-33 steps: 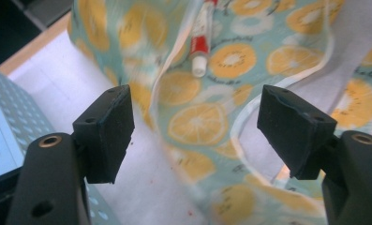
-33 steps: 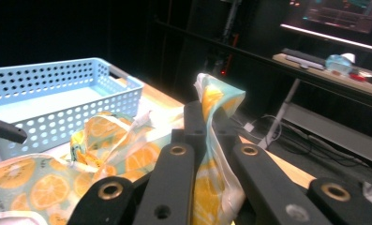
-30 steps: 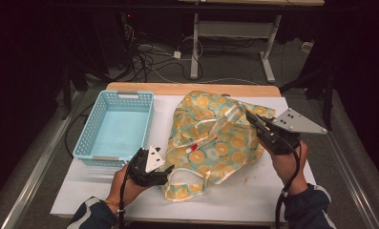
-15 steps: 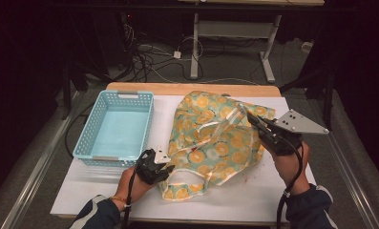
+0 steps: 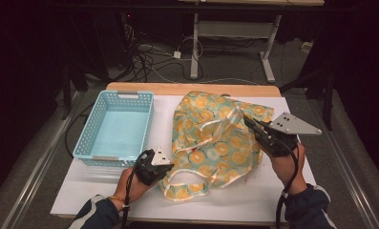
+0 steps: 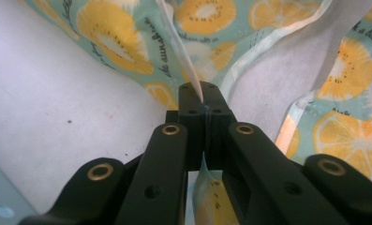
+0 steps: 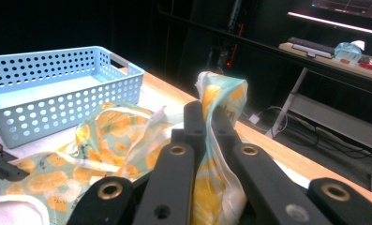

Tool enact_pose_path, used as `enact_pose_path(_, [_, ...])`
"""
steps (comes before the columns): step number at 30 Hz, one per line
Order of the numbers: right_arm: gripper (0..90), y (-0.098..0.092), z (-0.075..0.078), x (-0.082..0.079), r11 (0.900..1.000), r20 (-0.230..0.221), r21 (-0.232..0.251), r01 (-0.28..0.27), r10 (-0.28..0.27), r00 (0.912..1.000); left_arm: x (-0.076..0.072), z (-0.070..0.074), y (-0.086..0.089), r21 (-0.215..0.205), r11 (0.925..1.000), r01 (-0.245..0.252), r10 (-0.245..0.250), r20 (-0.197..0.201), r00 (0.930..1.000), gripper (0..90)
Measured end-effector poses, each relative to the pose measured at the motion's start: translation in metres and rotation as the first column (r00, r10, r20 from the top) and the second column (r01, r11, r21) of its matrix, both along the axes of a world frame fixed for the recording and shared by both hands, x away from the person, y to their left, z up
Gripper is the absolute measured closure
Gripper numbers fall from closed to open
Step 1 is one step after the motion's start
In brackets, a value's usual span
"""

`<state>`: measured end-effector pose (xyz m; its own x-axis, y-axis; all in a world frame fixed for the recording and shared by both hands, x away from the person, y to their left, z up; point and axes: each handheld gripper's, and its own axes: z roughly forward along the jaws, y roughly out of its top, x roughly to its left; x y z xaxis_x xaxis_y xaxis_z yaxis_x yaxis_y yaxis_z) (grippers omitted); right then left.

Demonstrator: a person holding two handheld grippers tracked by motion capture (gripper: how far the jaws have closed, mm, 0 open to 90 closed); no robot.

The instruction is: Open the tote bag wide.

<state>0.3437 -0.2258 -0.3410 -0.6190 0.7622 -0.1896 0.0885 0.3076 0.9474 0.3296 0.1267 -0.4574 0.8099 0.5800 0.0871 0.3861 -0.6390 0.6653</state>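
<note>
While left tongs (image 6: 203, 96) just clamped, both pinch cloth (image 5: 215, 138).

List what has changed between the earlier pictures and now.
The left gripper has slid right to the near edge of the fruit-print cloth; its jaws have just been closing and now pinch the pale hem. The right gripper has stayed shut on the cloth's far side, and the blue basket has not moved.

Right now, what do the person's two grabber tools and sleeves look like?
Both are black two-jaw tools with brass-coloured rivets on their arms. The left gripper carries a small pale three-cornered plate, the right gripper a bigger grey one with dark dots. A black cable trails from each along the forearm. The sleeves are dark blue with a pale stripe, and the left wrist wears a band.
</note>
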Motion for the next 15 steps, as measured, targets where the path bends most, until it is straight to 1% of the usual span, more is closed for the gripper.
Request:
enact_pose_path(2, [89.9, 0.0014, -0.0013, 0.0006, 1.000, -0.001, -0.005, -0.006, 0.006, 1.0000, -0.0005, 0.0020, 0.0000, -0.005, 0.9998, 0.017, -0.017, 0.009, 0.9998, 87.1])
enact_pose_path(5, [89.9, 0.0040, -0.0032, 0.0009, 1.000, -0.005, -0.012, -0.009, 0.009, 1.0000, -0.0025, 0.0035, -0.0011, -0.002, 0.9992, 0.041, -0.041, 0.039, 0.9984, 87.1])
enact_pose_path(6, [89.9, 0.0046, -0.0038, 0.0011, 1.000, -0.003, -0.017, -0.011, 0.011, 0.9999, -0.0034, 0.0042, -0.0011, -0.008, 0.9987, 0.051, -0.050, 0.049, 0.9975, 87.1])
enact_pose_path(7, [89.9, 0.0053, -0.0044, 0.0014, 1.000, -0.002, -0.021, -0.014, 0.014, 0.9999, -0.0034, 0.0042, -0.0011, -0.008, 0.9987, 0.051, -0.050, 0.049, 0.9975, 87.1])
enact_pose_path(8, [89.9, 0.0058, -0.0049, 0.0013, 1.000, -0.004, -0.024, -0.013, 0.013, 0.9999, -0.0051, 0.0061, -0.0013, -0.022, 0.9979, 0.061, -0.059, 0.066, 0.9961, 87.1])
enact_pose_path(10, [89.9, 0.0066, -0.0057, 0.0015, 0.999, -0.005, -0.027, -0.017, 0.017, 0.9998, -0.0065, 0.0079, -0.0017, -0.030, 0.9977, 0.061, -0.059, 0.086, 0.9946, 87.2])
enact_pose_path(12, [89.9, 0.0070, -0.0064, 0.0018, 0.999, -0.008, -0.028, -0.019, 0.019, 0.9998, -0.0067, 0.0088, -0.0018, -0.045, 0.9972, 0.060, -0.056, 0.083, 0.9950, 87.2])
enact_pose_path(15, [89.9, 0.0076, -0.0071, 0.0019, 0.999, -0.007, -0.032, -0.023, 0.023, 0.9997, -0.0063, 0.0096, -0.0008, -0.053, 0.9966, 0.063, -0.059, 0.082, 0.9949, 87.2])
